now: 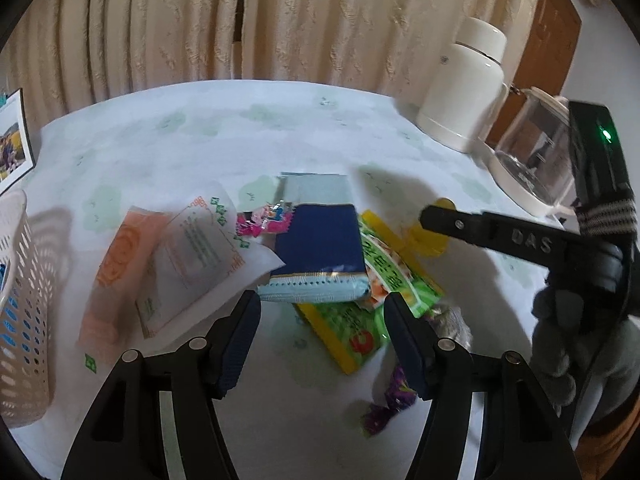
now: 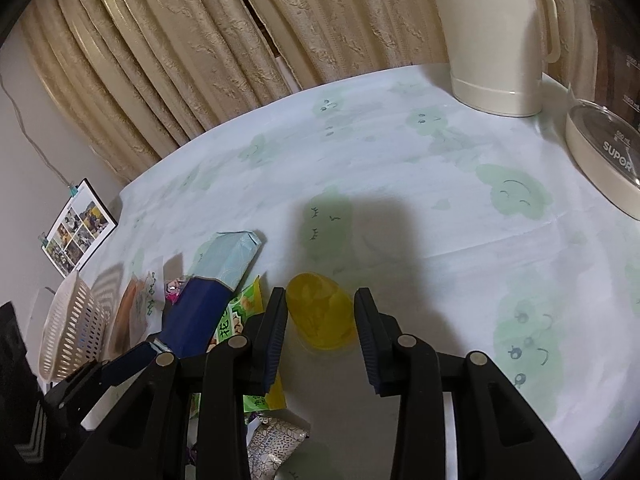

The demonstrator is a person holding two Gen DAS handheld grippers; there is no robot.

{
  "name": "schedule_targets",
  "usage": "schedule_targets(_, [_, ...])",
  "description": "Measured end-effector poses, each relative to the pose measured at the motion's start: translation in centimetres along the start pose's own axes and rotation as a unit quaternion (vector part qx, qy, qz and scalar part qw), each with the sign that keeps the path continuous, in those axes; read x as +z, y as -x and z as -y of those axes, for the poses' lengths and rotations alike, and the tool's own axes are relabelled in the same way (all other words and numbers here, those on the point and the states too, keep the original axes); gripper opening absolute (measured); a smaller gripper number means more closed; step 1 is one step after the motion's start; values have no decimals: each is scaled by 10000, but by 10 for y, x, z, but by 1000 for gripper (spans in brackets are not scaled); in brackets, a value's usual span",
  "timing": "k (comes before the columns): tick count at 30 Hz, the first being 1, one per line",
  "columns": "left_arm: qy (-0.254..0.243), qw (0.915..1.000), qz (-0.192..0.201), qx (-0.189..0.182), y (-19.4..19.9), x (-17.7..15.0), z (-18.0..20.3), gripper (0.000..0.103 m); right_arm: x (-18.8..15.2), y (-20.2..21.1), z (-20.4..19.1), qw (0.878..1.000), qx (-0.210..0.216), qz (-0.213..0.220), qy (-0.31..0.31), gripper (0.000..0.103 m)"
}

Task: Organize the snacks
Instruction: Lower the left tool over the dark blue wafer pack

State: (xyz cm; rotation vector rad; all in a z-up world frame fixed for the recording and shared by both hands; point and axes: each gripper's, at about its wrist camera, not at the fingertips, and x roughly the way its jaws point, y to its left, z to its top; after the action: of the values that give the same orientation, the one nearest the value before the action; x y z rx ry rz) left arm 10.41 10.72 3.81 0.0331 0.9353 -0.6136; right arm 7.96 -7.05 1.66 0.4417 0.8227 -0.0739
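Beside white basket (image 1: 18,304), snack packets (image 1: 320,248) between spread left claw (image 1: 322,344); right claw (image 2: 320,334) apart around yellow cup (image 2: 320,310).

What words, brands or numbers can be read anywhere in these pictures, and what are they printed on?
"SUPOR": on the glass kettle, with small volume marks above, mostly too small to read.
"DAS": embossed on a finger of the right tool, seen from the left wrist view.
"花": on the green snack bag; the other characters are cut off.
Orange and white packets: print too blurred to read.
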Motion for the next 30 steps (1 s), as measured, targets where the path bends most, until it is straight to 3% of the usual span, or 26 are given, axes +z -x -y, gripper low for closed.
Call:
schedule_targets(4, [190,9996,-55,-197,0,3,-5,65,1,0,3,10000,46,20,-64,44])
schedule_targets(10, [101,9998,-2,-177,3,10,-1,65,2,-3,2,9999,14,42,-91,50])
schedule_targets(16, [16,9997,-112,-226,-5,15,9,65,3,-8,3,10000,-39,-12,-67,50])
schedule_targets(21, [-400,9987,18,-305,4,15,32,65,5,-11,9,9998,-82,20,-175,51])
schedule_targets(23, [-411,9988,44,-275,5,16,35,65,6,-11,10,9998,-81,27,-151,49])
schedule_targets(27, [-268,9994,38,-232,4,20,29,65,8,-9,7,10000,-17,58,-26,32])
schedule_targets(30, [-114,9997,25,-229,4,22,21,65,8,-8,7,10000,-57,72,29,32])
